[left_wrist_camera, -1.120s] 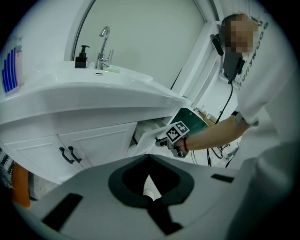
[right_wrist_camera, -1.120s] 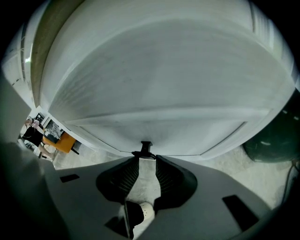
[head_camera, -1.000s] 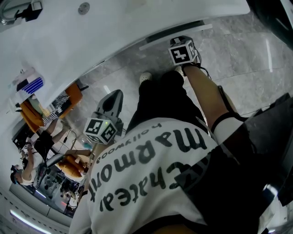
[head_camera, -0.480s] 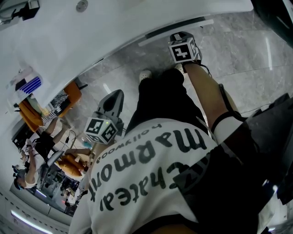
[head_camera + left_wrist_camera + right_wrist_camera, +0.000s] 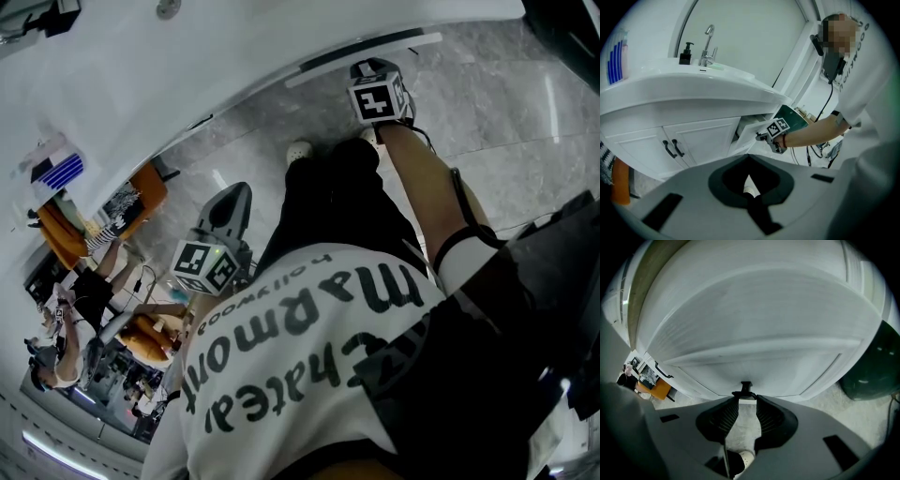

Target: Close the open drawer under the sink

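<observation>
The white shirt (image 5: 309,375) nearest the head camera carries black lettering reading "Chateau Marmont hollywood". The left gripper (image 5: 232,202) hangs on the left above the grey stone floor (image 5: 506,112), its jaws pressed together with nothing between them. Farther off on the right, the right gripper (image 5: 743,401) has its jaws spread, the tips at the black handle (image 5: 745,389) of the white drawer (image 5: 754,357). The drawer stands ajar under the sink (image 5: 693,89).

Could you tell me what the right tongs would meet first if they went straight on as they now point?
The black drawer handle, right at the tips of the open right tongs; the white drawer front lies just behind it. Whether they already touch is unclear.
</observation>
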Demonstrator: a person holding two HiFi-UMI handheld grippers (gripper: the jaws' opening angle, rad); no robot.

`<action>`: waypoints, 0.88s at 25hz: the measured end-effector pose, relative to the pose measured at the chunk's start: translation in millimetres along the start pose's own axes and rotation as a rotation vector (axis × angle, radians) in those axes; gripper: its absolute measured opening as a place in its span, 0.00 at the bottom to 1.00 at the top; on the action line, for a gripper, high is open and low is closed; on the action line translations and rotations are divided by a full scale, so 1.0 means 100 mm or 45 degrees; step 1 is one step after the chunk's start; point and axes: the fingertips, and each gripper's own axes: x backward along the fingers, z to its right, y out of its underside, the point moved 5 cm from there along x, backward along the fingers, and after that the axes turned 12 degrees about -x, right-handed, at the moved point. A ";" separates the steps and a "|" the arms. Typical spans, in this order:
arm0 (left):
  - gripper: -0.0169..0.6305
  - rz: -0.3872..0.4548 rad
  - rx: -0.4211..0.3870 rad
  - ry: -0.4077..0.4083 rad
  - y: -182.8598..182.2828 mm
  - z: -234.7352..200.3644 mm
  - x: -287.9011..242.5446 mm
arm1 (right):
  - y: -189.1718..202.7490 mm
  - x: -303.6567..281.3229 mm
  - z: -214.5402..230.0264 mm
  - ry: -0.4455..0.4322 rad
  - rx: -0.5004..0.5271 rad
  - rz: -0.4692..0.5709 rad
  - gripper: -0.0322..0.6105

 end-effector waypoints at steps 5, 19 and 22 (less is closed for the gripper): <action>0.04 0.016 -0.012 -0.003 0.02 -0.05 -0.02 | -0.11 -0.05 0.00 0.006 0.022 0.030 0.24; 0.04 0.075 -0.008 -0.053 0.11 -0.38 0.05 | -0.46 -0.20 -0.05 0.054 0.002 0.097 0.24; 0.04 0.092 0.014 -0.068 0.14 -0.42 0.05 | -0.47 -0.21 -0.04 0.071 -0.027 0.109 0.25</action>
